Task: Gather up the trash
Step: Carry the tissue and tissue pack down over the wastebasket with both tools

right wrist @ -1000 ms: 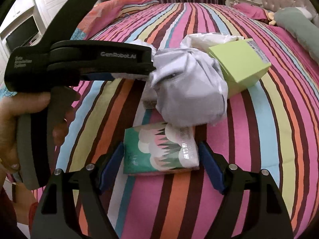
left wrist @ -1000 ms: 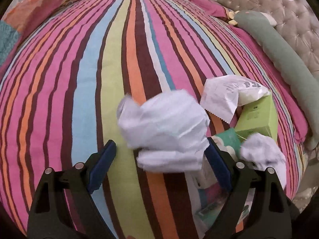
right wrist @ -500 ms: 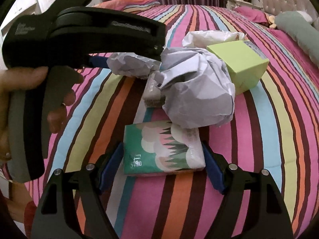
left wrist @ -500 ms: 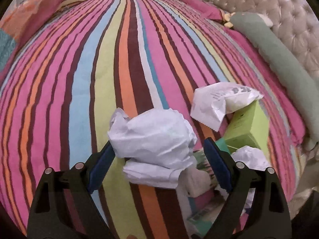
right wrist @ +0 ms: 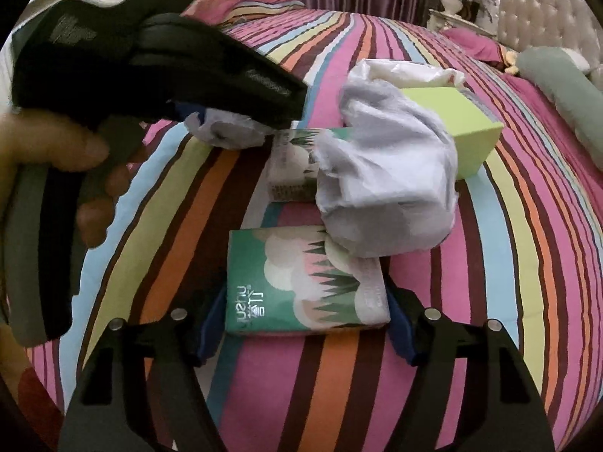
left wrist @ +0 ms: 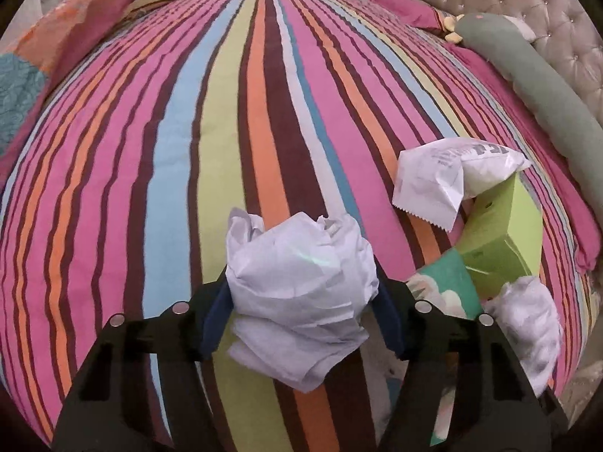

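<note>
My left gripper is shut on a crumpled white paper ball just above the striped bedspread. In the right wrist view it shows as the black tool with the paper ball in its jaws. My right gripper is shut on a green tissue pack lying on the bed. A second crumpled paper ball rests partly on that pack. A second tissue pack, a light green box and a white wrapper lie behind.
A grey-green bolster lies along the tufted headboard at the right. Pink pillows and an orange folded quilt sit at the far end. The bed edge drops off at the lower right.
My left gripper closed on the white paper ball. My right gripper closed in on the green tissue pack. The left tool rose and shifted left in the right wrist view.
</note>
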Demonstrator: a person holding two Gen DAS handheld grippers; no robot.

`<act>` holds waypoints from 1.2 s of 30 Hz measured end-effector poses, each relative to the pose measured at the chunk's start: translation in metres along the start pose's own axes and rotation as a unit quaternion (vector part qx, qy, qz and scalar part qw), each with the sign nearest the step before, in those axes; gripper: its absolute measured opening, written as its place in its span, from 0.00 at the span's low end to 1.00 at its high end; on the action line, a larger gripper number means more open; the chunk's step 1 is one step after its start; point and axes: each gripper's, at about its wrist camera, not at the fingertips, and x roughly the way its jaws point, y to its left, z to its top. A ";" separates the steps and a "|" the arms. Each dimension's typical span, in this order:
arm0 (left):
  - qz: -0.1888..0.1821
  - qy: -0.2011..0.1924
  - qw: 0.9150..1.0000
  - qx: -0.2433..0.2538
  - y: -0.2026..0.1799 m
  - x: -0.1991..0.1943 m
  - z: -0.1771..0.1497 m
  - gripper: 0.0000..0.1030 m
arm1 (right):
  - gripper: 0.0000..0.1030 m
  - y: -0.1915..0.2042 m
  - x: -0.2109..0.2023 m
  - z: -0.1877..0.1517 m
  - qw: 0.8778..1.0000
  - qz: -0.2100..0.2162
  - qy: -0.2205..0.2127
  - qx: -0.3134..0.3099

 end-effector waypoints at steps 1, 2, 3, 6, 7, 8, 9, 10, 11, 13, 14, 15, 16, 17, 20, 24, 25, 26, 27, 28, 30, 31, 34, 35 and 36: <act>0.002 -0.005 1.000 0.000 0.001 -0.004 -0.003 0.63 | 0.65 -0.001 -0.003 -0.002 1.000 -0.002 -0.002 0.004; 0.002 -0.010 1.000 0.001 0.003 -0.007 -0.006 0.63 | 0.65 -0.002 -0.004 -0.003 1.000 -0.003 -0.004 0.007; 0.000 -0.013 1.000 0.000 0.005 -0.010 -0.008 0.63 | 0.65 -0.004 -0.007 -0.005 1.000 -0.003 -0.008 0.013; -0.004 -0.025 1.000 -0.011 0.014 -0.024 -0.018 0.63 | 0.65 -0.010 -0.014 -0.010 0.999 0.005 -0.010 0.030; -0.005 -0.028 0.999 -0.015 0.017 -0.030 -0.022 0.63 | 0.65 -0.010 -0.016 -0.011 0.999 0.003 -0.010 0.033; -0.005 -0.030 0.999 -0.017 0.019 -0.034 -0.026 0.63 | 0.65 -0.011 -0.019 -0.013 0.999 0.003 -0.011 0.034; -0.002 -0.033 0.999 -0.017 0.022 -0.040 -0.031 0.63 | 0.65 -0.012 -0.022 -0.015 0.999 0.001 -0.012 0.036; 0.001 -0.036 0.999 -0.016 0.024 -0.045 -0.037 0.63 | 0.65 -0.014 -0.026 -0.016 0.999 -0.001 -0.012 0.037; 0.004 -0.039 0.999 -0.015 0.026 -0.050 -0.043 0.63 | 0.65 -0.016 -0.030 -0.018 0.999 -0.001 -0.014 0.040; 0.007 -0.044 0.999 -0.016 0.027 -0.060 -0.054 0.63 | 0.65 -0.022 -0.033 -0.017 0.999 0.000 -0.013 0.050; 0.007 -0.045 0.999 -0.017 0.029 -0.064 -0.060 0.63 | 0.65 -0.027 -0.037 -0.020 0.998 0.004 -0.012 0.062; 0.008 -0.047 0.999 -0.017 0.030 -0.069 -0.067 0.63 | 0.65 -0.030 -0.037 -0.020 0.997 0.006 -0.011 0.071; 0.012 -0.049 0.999 -0.014 0.031 -0.075 -0.074 0.63 | 0.65 -0.035 -0.039 -0.020 0.997 0.008 -0.010 0.081; 0.017 -0.054 0.998 -0.009 0.030 -0.083 -0.084 0.63 | 0.65 -0.039 -0.042 -0.022 0.996 0.008 -0.010 0.091; 0.017 -0.064 0.998 0.002 0.028 -0.102 -0.107 0.63 | 0.65 -0.042 -0.055 -0.033 0.994 0.004 -0.015 0.108; 0.015 -0.077 0.997 0.011 0.026 -0.126 -0.142 0.63 | 0.65 -0.052 -0.065 -0.041 0.990 0.011 -0.016 0.140; 0.011 -0.076 0.997 0.011 0.025 -0.131 -0.149 0.63 | 0.65 -0.054 -0.068 -0.043 0.989 0.013 -0.018 0.149; 0.004 -0.074 0.997 0.010 0.025 -0.135 -0.158 0.63 | 0.65 -0.055 -0.070 -0.044 0.988 0.014 -0.020 0.153; 0.001 -0.073 0.997 0.011 0.025 -0.138 -0.164 0.63 | 0.65 -0.056 -0.075 -0.048 0.987 0.015 -0.022 0.159; 0.001 -0.073 0.997 0.014 0.024 -0.142 -0.171 0.63 | 0.65 -0.056 -0.078 -0.050 0.986 0.016 -0.024 0.163; -0.002 -0.075 0.997 0.013 0.024 -0.151 -0.185 0.63 | 0.65 -0.056 -0.086 -0.056 0.984 0.023 -0.027 0.172; -0.009 -0.076 0.997 0.008 0.024 -0.155 -0.192 0.63 | 0.65 -0.055 -0.090 -0.059 0.984 0.027 -0.028 0.176; -0.015 -0.079 0.997 0.002 0.022 -0.167 -0.209 0.63 | 0.65 -0.051 -0.102 -0.069 0.982 0.035 -0.033 0.181; -0.015 -0.080 0.997 0.003 0.020 -0.171 -0.217 0.63 | 0.65 -0.049 -0.106 -0.073 0.982 0.037 -0.034 0.180; -0.014 -0.080 0.997 0.006 0.018 -0.173 -0.224 0.63 | 0.65 -0.046 -0.111 -0.078 0.982 0.040 -0.036 0.179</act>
